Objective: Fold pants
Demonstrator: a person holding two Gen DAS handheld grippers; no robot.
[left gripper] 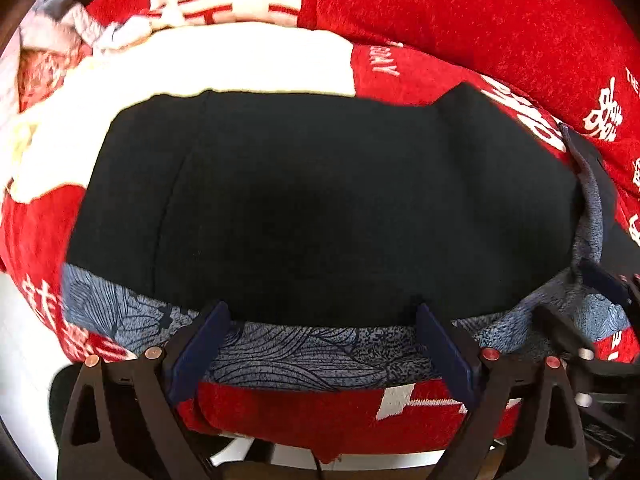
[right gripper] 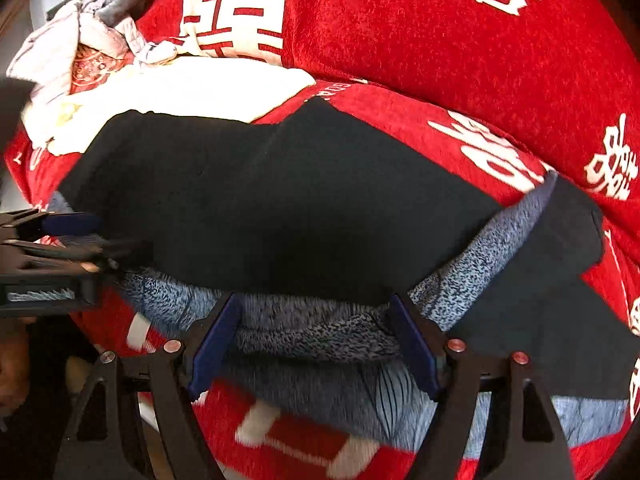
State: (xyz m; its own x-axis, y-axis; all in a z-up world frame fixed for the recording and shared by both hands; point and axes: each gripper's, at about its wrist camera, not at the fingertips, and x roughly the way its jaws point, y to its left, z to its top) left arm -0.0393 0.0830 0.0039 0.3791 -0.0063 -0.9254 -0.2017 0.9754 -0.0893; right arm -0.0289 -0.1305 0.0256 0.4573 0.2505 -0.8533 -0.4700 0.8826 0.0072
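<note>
The pants (left gripper: 312, 200) lie on a red blanket with white characters. Their outside is black; a blue-grey patterned lining (left gripper: 304, 350) shows along the near edge. My left gripper (left gripper: 322, 312) is open, its blue fingers spread over that near edge, holding nothing. In the right wrist view the pants (right gripper: 280, 208) lie the same way, with the lining (right gripper: 316, 328) turned out in front and a black part (right gripper: 560, 280) at the right. My right gripper (right gripper: 314, 304) is open over the lining. The left gripper (right gripper: 76, 224) shows at the left edge there.
The red blanket (left gripper: 460, 20) covers a soft bed or sofa and rises behind the pants. A white patch of the blanket (left gripper: 224, 64) lies beyond the pants. Crumpled pale clothes (right gripper: 80, 40) sit at the far left. The blanket's near edge (left gripper: 320, 420) drops off below my fingers.
</note>
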